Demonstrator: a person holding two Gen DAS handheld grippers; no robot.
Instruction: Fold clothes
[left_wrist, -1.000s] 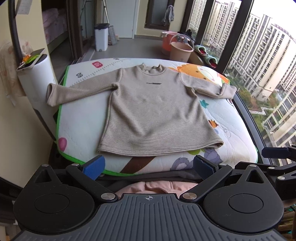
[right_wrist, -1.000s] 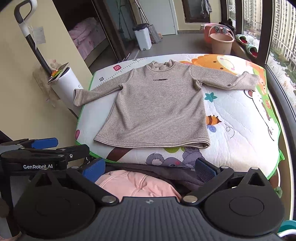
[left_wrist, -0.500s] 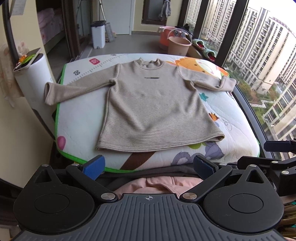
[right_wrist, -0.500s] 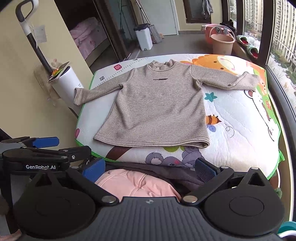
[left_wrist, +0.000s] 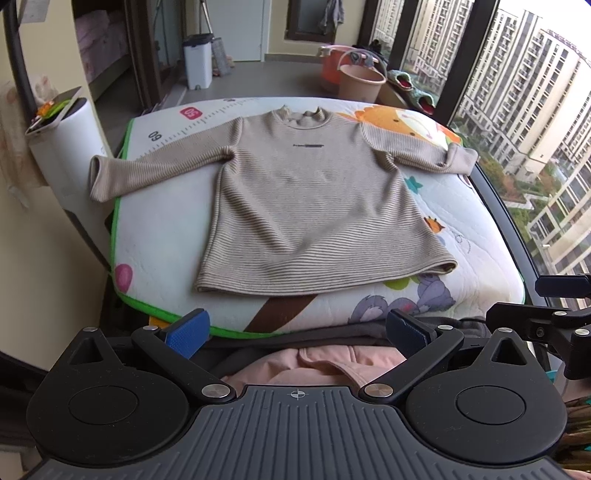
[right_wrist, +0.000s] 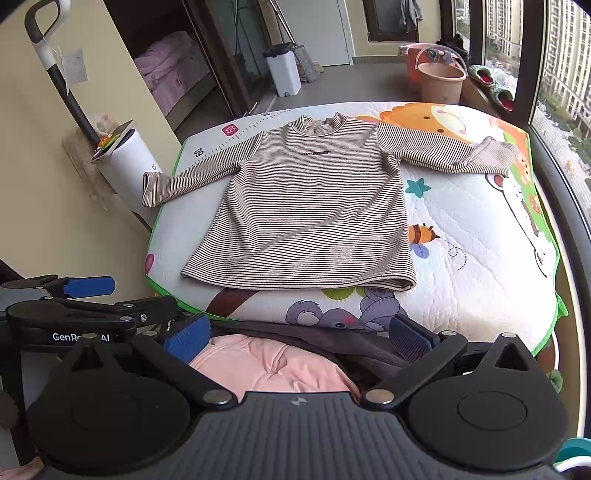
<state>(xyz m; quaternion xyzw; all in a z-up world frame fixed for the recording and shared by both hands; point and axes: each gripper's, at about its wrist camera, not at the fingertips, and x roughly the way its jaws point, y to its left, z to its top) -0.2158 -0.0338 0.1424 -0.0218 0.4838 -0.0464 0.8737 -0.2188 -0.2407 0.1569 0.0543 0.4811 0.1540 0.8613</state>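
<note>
A beige striped long-sleeved sweater (left_wrist: 310, 206) lies flat, front up, on a cartoon-printed padded mat (left_wrist: 461, 236), sleeves spread left and right, hem toward me. It also shows in the right wrist view (right_wrist: 314, 218). My left gripper (left_wrist: 297, 330) is open and empty, held back from the mat's near edge below the hem. My right gripper (right_wrist: 297, 334) is open and empty, also short of the near edge. Each gripper shows at the side of the other's view.
A pile of pink (right_wrist: 266, 365) and dark grey clothes lies under both grippers at the mat's near edge. A white cylinder (left_wrist: 70, 147) stands by the mat's left side. Buckets (left_wrist: 356, 83) and a white bin (left_wrist: 197, 61) stand on the floor beyond. Windows run along the right.
Both grippers have shifted slightly; the left view has drifted a little to the right and nearer the mat. The sweater has not moved and both grippers stay open.
</note>
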